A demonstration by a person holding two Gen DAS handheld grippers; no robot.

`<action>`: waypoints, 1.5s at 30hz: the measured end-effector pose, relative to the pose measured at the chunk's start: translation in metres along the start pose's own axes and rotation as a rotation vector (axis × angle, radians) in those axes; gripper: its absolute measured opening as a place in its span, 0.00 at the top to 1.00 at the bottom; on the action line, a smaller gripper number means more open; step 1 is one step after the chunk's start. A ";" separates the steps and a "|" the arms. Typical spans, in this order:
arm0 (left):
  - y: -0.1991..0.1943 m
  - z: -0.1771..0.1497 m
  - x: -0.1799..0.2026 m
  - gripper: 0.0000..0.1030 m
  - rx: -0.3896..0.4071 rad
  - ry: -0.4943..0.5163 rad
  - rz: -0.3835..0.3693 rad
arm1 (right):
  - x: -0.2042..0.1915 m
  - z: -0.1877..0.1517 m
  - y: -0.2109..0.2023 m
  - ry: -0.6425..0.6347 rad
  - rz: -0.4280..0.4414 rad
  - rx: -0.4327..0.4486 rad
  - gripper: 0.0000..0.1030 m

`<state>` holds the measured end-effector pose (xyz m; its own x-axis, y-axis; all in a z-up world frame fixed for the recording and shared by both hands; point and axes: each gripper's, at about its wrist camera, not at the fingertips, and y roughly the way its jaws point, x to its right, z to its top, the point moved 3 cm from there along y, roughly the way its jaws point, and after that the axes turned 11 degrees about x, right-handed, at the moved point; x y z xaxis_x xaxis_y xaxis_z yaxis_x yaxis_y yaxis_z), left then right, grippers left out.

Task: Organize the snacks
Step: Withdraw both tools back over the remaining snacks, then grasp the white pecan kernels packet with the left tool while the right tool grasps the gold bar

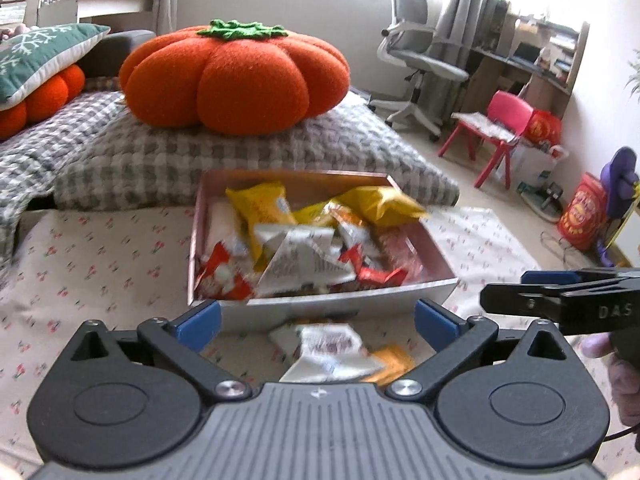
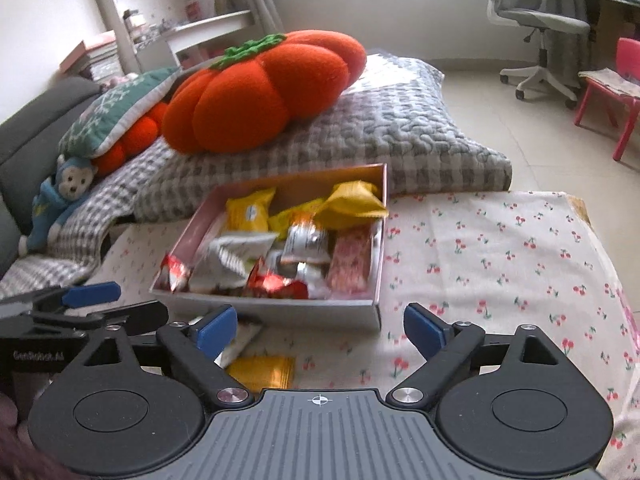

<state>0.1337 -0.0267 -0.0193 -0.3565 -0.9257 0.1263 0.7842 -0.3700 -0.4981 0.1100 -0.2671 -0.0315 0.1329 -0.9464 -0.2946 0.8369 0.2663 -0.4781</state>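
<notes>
Left wrist view: both tools, left tool [image 1: 316, 320] and right tool [image 2: 320, 330], wide open, empty, just short of box [image 1: 320, 306] near edge.

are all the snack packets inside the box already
No, a white packet and a yellow packet lie on the cherry-print cloth in front of the box.

Big orange pumpkin cushion [image 1: 234, 80] sits on top of a grey checked quilt [image 1: 248, 156], and off to the left a second orange cushion [image 1: 40, 98] is tucked under a green snowflake pillow [image 1: 44, 56]. Over in the right wrist view a small blue monkey toy [image 2: 60, 196] lies at the quilt's edge, white shelves [image 2: 180, 12] behind it. Far side of the room: a grey office chair [image 1: 420, 64] on the pale floor, a red child's chair [image 1: 496, 136] near it
</notes>
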 end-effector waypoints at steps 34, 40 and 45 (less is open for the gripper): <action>0.033 -0.038 -0.003 0.28 -0.038 -0.125 0.058 | -0.017 -0.082 0.014 -0.264 0.016 -0.038 0.06; 0.029 -0.044 -0.004 0.56 -0.028 -0.123 0.049 | -0.025 -0.089 0.027 -0.317 0.053 -0.079 0.06; 0.019 -0.046 -0.007 0.61 -0.027 -0.088 0.058 | -0.033 -0.096 0.034 -0.382 0.088 -0.100 0.06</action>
<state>0.1274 -0.0236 -0.0692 -0.2644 -0.9492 0.1708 0.7877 -0.3147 -0.5295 0.0830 -0.2096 -0.1172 0.4047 -0.9143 -0.0184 0.7606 0.3477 -0.5483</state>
